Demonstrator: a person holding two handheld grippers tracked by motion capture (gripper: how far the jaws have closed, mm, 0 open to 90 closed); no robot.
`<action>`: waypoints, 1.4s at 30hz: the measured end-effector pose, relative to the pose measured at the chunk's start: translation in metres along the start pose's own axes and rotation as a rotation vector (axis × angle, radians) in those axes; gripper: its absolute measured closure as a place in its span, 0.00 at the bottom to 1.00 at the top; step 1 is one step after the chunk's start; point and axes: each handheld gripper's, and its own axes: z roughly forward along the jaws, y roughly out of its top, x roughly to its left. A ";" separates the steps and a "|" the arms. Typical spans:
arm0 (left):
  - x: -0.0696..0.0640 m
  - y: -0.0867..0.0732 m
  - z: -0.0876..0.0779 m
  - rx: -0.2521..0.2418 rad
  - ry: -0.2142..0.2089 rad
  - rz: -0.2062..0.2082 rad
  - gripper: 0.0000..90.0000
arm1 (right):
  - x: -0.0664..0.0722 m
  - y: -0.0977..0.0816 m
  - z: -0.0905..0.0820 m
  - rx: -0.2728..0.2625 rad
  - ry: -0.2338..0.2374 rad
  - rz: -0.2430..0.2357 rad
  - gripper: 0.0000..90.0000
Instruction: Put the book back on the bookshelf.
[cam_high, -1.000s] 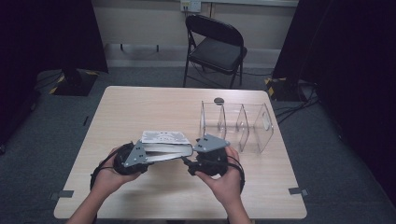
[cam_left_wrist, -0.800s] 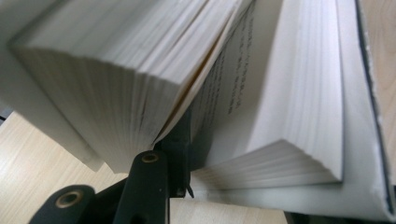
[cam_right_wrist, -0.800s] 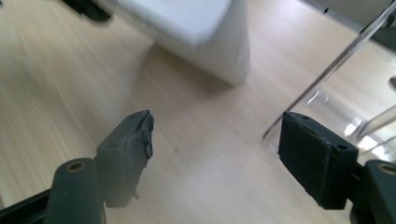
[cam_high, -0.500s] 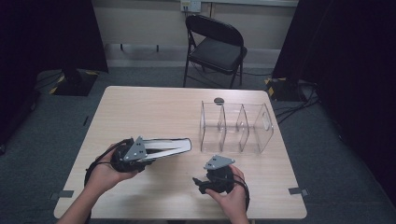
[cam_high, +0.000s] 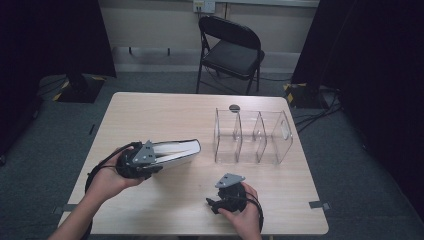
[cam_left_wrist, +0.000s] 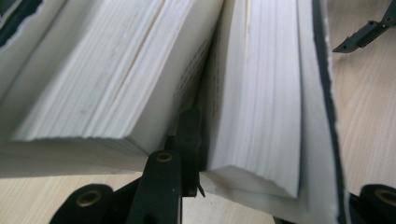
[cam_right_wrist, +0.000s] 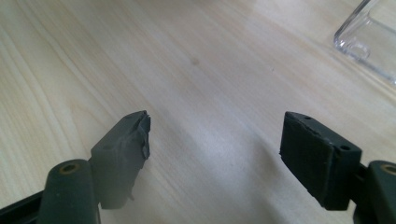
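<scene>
High view: the left tool (cam_high: 167, 154) clamps a book (cam_high: 177, 150) above the tabletop (cam_high: 170, 112), beside a clear divider rack (cam_high: 252, 135); the right tool (cam_high: 212, 204) rests low. Left tool view: its jaws have just been closing on part of the pages (cam_left_wrist: 261, 93); grip the whole book. Right tool view: jaws wide, nothing between, just opening further.

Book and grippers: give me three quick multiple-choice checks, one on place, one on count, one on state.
1. Where is the clear organizer? A left of the book B right of the book C on the chair
2. How many compartments has it? A three B five C one
3. What does the left gripper hold? A nothing B the organizer C the book

B: it stands right of the book on the table.
A: two inner dividers make three bays.
C: its jaws clamp part of the pages; the right gripper is open.
</scene>
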 end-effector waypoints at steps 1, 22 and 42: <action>0.001 0.001 0.000 0.003 -0.008 0.002 0.80 | 0.001 -0.001 0.001 0.003 0.001 0.005 0.26; -0.002 0.000 -0.012 0.036 -0.049 0.029 0.82 | -0.001 -0.016 0.009 -0.070 0.030 0.026 0.12; -0.007 0.003 -0.016 0.067 -0.051 0.049 0.83 | -0.001 -0.016 0.010 -0.071 0.028 0.020 0.11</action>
